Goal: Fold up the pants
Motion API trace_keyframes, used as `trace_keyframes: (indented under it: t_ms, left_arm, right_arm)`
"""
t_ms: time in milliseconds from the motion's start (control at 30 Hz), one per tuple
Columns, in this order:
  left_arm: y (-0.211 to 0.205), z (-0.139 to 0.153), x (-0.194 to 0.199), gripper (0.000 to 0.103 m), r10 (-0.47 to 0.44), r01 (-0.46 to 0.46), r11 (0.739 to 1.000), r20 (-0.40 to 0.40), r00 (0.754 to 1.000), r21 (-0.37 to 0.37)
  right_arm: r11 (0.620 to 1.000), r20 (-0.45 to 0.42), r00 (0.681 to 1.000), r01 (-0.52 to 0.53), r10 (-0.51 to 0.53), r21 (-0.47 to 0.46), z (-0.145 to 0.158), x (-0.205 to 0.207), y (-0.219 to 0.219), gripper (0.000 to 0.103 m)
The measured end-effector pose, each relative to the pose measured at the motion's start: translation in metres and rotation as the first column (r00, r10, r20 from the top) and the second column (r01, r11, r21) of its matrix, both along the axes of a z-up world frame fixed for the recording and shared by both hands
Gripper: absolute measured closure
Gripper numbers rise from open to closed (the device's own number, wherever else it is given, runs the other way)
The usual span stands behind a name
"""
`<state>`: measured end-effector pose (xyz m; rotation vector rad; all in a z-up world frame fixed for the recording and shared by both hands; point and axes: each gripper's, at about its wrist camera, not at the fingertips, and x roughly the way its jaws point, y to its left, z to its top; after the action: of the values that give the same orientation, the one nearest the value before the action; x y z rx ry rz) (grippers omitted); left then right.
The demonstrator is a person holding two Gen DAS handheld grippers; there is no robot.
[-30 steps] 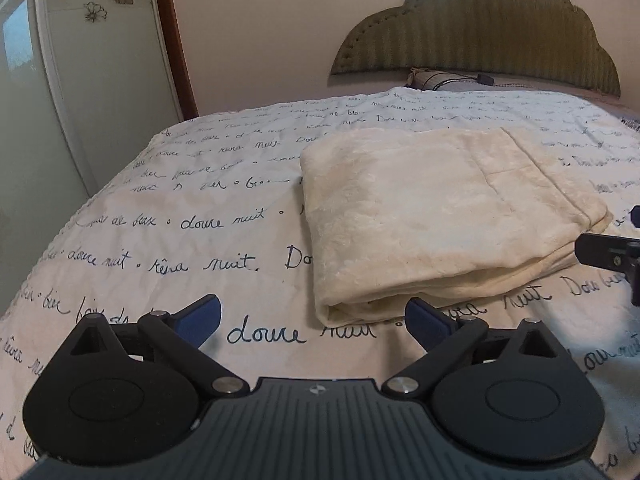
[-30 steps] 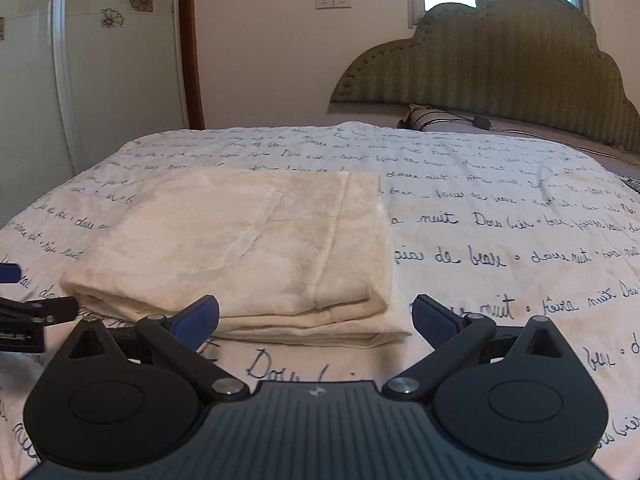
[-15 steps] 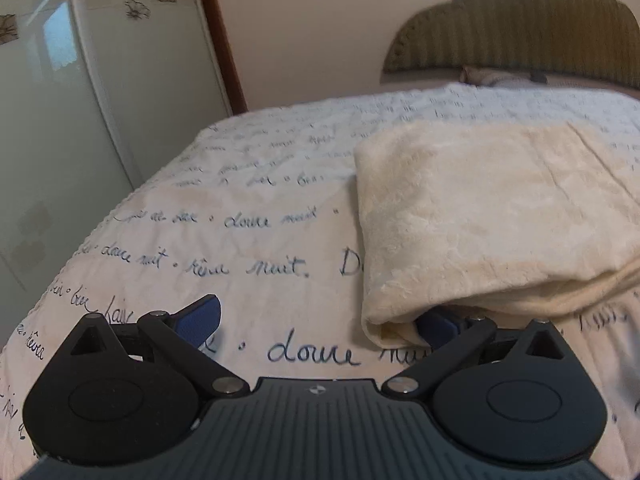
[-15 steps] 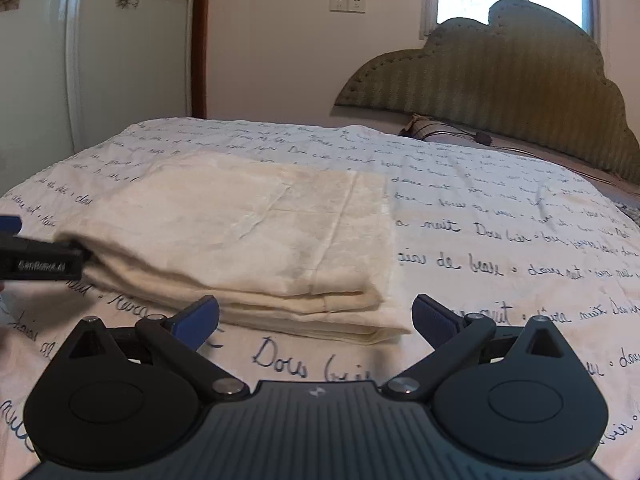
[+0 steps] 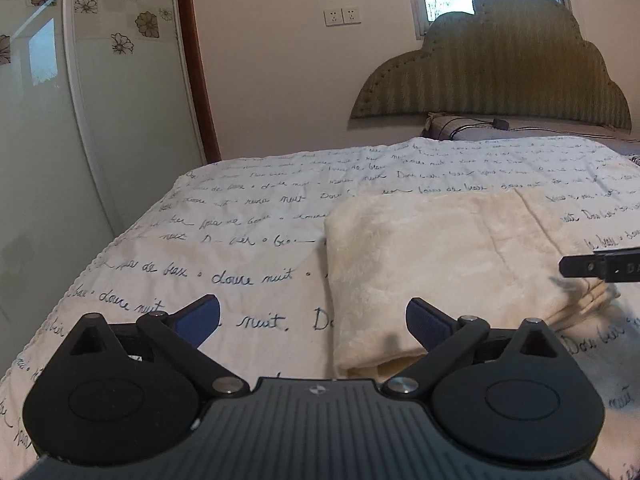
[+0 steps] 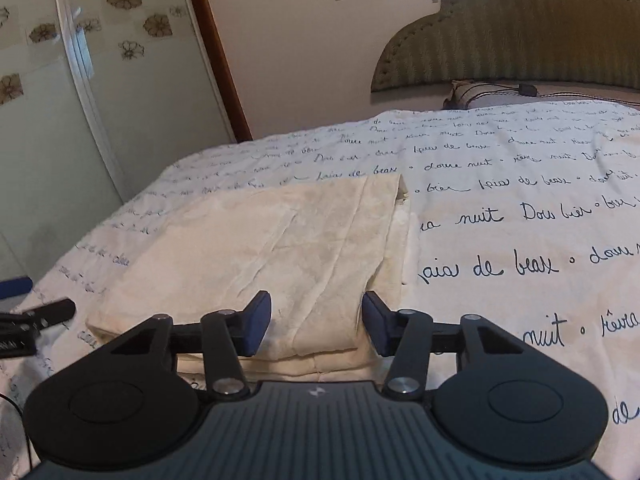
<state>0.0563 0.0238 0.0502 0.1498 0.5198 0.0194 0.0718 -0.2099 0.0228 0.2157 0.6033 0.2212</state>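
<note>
The pants (image 5: 440,264) lay folded in a cream rectangle on the bed (image 5: 240,240). The left gripper (image 5: 312,320) stood wide open at the near left corner, holding nothing. The right gripper (image 6: 316,324) was half open above the near right edge, empty. Risk: a shallow pinch might catch only the top layers, skewing the fold. Compared with half a second earlier, the right gripper had narrowed and advanced; the left had lifted clear.
</note>
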Motion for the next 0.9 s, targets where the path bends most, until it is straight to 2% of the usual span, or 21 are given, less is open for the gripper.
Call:
trace_keyframes:
  t_ms: [33,67,100,200,333,400,500,567,633,700,767,833,900]
  left_arm:
    - [-0.004,0.001,0.004,0.001,-0.01,0.009,1.0,-0.005,1.0,-0.008]
    - [-0.008,0.002,0.006,0.001,-0.014,0.014,1.0,-0.01,1.0,-0.011]
    - [-0.012,0.003,0.007,0.001,-0.014,0.014,1.0,-0.008,1.0,-0.012]
    - [-0.022,0.001,0.01,0.001,-0.043,0.043,0.999,-0.004,0.999,-0.017]
    - [-0.034,-0.005,0.018,0.001,-0.067,0.067,0.997,-0.002,0.998,0.028]
    - [-0.037,-0.006,0.021,0.001,-0.079,0.079,0.996,-0.002,0.997,0.049]
    - [-0.038,-0.003,0.023,0.001,-0.099,0.098,0.994,0.03,0.995,0.047]
    - [-0.041,0.0,0.033,0.001,-0.104,0.104,0.994,0.026,0.994,0.032]
    - [-0.047,-0.002,0.049,0.0,-0.128,0.128,0.992,-0.002,0.992,0.0]
    - [-0.054,-0.017,0.069,0.0,-0.164,0.162,0.986,-0.097,0.982,-0.023]
    - [-0.062,-0.041,0.088,0.001,-0.178,0.183,0.983,-0.22,0.959,0.001]
    - [-0.059,-0.045,0.083,0.001,-0.194,0.202,0.979,-0.182,0.964,0.028]
    - [-0.055,-0.035,0.078,0.002,-0.219,0.226,0.973,-0.122,0.968,0.048]
  right_arm:
    - [1.0,-0.011,1.0,0.003,-0.003,0.011,-0.002,0.005,-0.001,0.074]
    - [0.999,-0.019,1.0,0.024,-0.024,0.023,-0.004,0.007,-0.003,0.08]
    - [0.999,-0.016,0.999,0.045,-0.045,0.022,-0.003,0.007,-0.005,0.09]
    - [0.998,0.011,0.998,0.058,-0.057,-0.011,0.002,-0.006,-0.006,0.096]
    - [0.978,0.019,0.994,0.108,-0.107,-0.181,0.001,-0.007,0.002,0.097]
    - [0.975,-0.019,0.995,0.089,-0.094,-0.201,-0.003,-0.001,0.004,0.097]
    - [0.961,0.031,0.992,0.13,-0.126,-0.245,0.012,-0.003,0.005,0.093]
    - [0.966,0.089,0.99,0.126,-0.108,-0.228,0.027,0.004,0.002,0.093]
    - [0.978,0.055,0.998,0.04,-0.03,-0.203,0.036,0.028,0.005,0.093]
    - [0.982,-0.011,0.999,-0.048,0.047,-0.184,0.03,0.059,0.012,0.093]
    - [0.973,-0.1,0.994,-0.054,0.033,-0.223,0.009,0.087,0.018,0.094]
    - [0.977,-0.11,0.993,-0.058,0.035,-0.205,-0.004,0.095,0.014,0.094]
    - [0.985,-0.093,0.995,-0.059,0.044,-0.162,0.006,0.089,0.007,0.093]
